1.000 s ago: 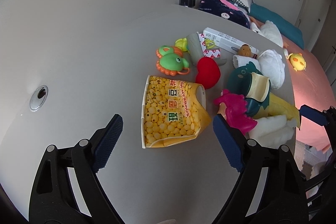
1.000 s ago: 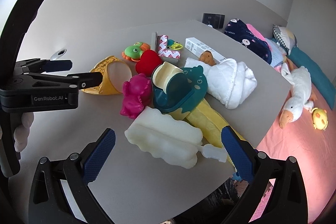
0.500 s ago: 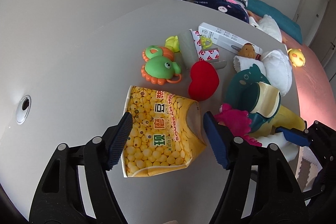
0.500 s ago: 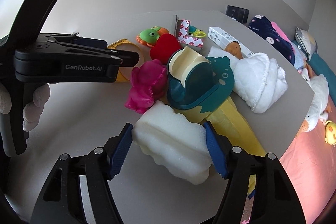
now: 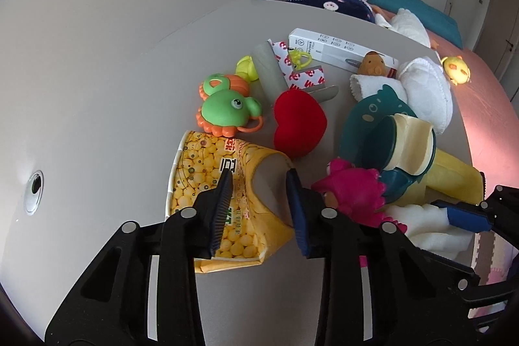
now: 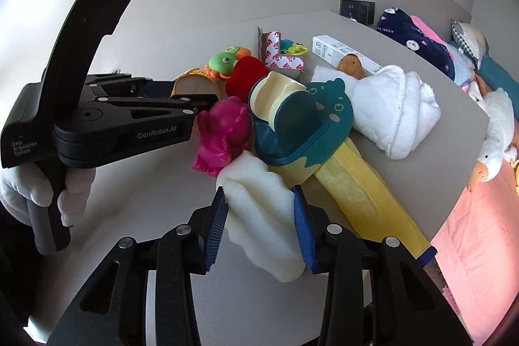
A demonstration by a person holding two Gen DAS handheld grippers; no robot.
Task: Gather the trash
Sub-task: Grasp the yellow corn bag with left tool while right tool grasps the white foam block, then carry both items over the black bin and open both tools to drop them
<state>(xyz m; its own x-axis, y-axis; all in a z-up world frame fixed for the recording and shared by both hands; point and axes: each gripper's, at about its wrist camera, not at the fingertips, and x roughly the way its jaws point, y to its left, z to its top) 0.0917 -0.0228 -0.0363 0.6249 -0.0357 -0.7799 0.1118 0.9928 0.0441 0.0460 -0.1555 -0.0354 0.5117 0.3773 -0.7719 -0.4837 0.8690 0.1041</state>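
Table (image 5: 97,70), grey, carries toy-and-litter pile. Landmark: teal dinosaur holder (image 6: 301,125) mid-pile. White towel (image 6: 395,109) lies beyond holder, toward bed side. Yellow snack bag (image 5: 207,184) sits on holder's far side from towel, crumpled, open mouth up; left gripper (image 5: 259,203) straddles bag wall, fingers narrowed, pinching it, likely for lift as trash. White foam (image 6: 262,200) touches holder's near edge; right gripper (image 6: 259,226) squeezes foam between fingers.

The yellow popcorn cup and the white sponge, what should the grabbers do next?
Probably lift both straight up. The left gripper has closed on the squashed yellow cup, and the right gripper pinches the white foam, so both seem held and ready to leave the table.
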